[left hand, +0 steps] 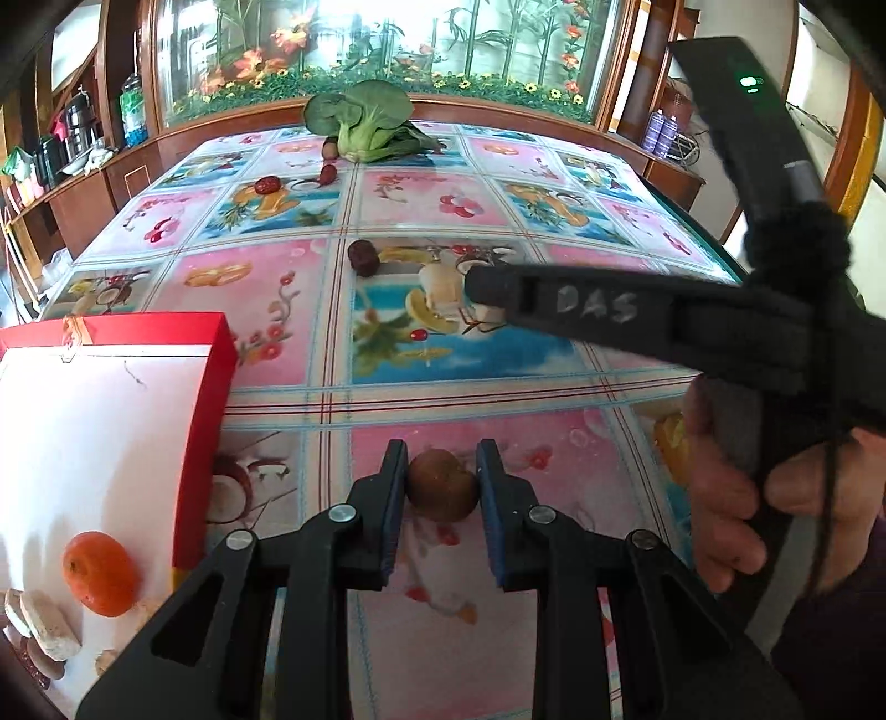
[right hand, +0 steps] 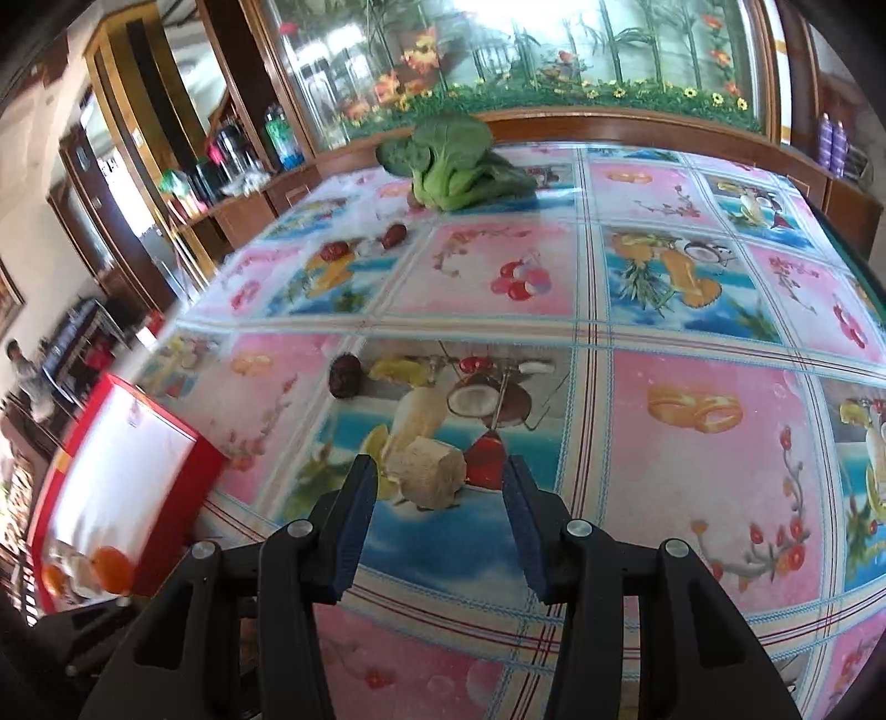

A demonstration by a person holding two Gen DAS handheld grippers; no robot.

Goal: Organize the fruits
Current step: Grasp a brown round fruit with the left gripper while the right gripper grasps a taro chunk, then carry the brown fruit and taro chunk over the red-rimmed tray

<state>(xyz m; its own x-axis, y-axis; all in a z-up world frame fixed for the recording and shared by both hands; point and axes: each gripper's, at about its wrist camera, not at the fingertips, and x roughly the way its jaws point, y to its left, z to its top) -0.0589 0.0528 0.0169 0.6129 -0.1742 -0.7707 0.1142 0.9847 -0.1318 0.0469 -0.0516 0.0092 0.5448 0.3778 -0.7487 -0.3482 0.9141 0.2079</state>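
brown fruit (left hand: 443, 486) clamped between left gripper (left hand: 440, 487) jaws

A home dining room — fruit-print tablecloth (right hand: 692, 343), wooden sideboard (left hand: 83, 205) with bottles, floral glass partition (left hand: 387, 44)

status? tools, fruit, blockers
Left tool shut on brown fruit. Right tool open, pale chunk between its fingers, untouched. Red box left, holds orange. Nothing blocking.

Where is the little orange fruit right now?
In the left wrist view the orange fruit sits low on the left, inside the red box, beside pale round slices.
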